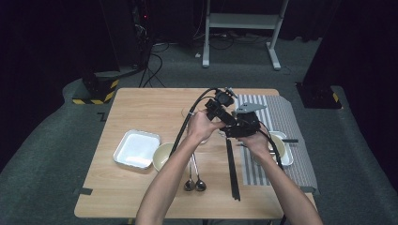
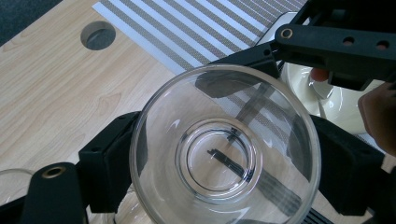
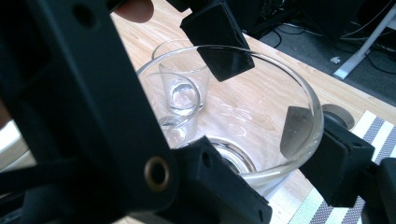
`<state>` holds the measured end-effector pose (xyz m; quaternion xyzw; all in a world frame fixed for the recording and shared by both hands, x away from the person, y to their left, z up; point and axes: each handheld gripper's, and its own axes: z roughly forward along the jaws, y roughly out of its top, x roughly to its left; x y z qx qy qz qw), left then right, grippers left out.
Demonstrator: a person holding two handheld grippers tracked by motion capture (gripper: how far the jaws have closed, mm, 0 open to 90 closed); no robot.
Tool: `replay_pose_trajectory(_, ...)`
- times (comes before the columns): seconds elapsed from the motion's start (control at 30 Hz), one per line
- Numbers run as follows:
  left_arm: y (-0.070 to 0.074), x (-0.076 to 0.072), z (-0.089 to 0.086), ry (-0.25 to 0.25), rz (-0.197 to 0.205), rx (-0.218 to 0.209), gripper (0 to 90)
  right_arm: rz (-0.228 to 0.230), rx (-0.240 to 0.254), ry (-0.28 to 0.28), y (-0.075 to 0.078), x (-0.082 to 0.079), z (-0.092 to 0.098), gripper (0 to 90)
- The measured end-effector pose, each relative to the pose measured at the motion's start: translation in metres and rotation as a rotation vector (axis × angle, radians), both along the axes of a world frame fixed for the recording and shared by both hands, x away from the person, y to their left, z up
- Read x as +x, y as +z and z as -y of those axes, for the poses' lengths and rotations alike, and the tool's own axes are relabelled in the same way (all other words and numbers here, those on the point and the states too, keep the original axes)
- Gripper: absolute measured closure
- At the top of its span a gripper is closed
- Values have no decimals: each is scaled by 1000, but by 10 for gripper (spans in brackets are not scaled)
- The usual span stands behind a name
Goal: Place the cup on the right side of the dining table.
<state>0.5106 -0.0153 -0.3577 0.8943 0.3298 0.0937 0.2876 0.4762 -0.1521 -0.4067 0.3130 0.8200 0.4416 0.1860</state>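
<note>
High view: both grippers meet on a glass bowl above desk centre

High view shows my left gripper [image 1: 220, 108] and right gripper [image 1: 244, 125] bunched together w/ both hands, lifted over the middle of the desk [image 1: 141, 101], toward its far edge. Can't make out the bowl from up there, too small behind the black frames.

Left gripper view: glass bowl [image 2: 224, 149] seen from straight over its mouth, my two black jaws pressed against its outer wall on opposite sides, so left is clamped on the bowl. Right gripper [image 2: 327, 46] comes in from the upper right, one jaw reaching the bowl's far rim. Striped mat [image 2: 196, 28] and a round hole in the desk top lie behind. Cream dish [image 2: 322, 98] sits past the rim at right.

Right gripper view: same bowl [image 3: 261, 116], tilted. One of my jaws sits inside the wall at the right, the other presses outside it, so right is pinching the rim. Left gripper's pad [image 3: 219, 39] touches the far rim. Thru the glass I see a small clear tumbler [image 3: 182, 88] standing on the wood.

Rest of desk, high view: white square tray [image 1: 136, 149] near the left edge, cream bowl [image 1: 162, 155] just beside it, two spoons [image 1: 194, 180] and black chopsticks [image 1: 232, 171] toward the near edge, mat [image 1: 281, 117] along the right edge.
</note>
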Motion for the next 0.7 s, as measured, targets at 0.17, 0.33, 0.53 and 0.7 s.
replay_pose_trajectory(0.17, 0, 0, -2, -8, 3, -26, 179, -4, 5, 0, 2, 0, 0, 197)
replay_pose_trajectory(0.33, 1, 0, -3, -9, 1, -34, 176, -2, 5, -1, 3, -1, 1, 197)
replay_pose_trajectory(0.53, 2, 0, -6, -23, 6, -46, 168, 3, -26, -11, 1, 0, 0, 196)
replay_pose_trajectory(0.7, 6, -1, -10, -13, 15, -65, 155, 7, -33, -15, 0, 1, 0, 196)
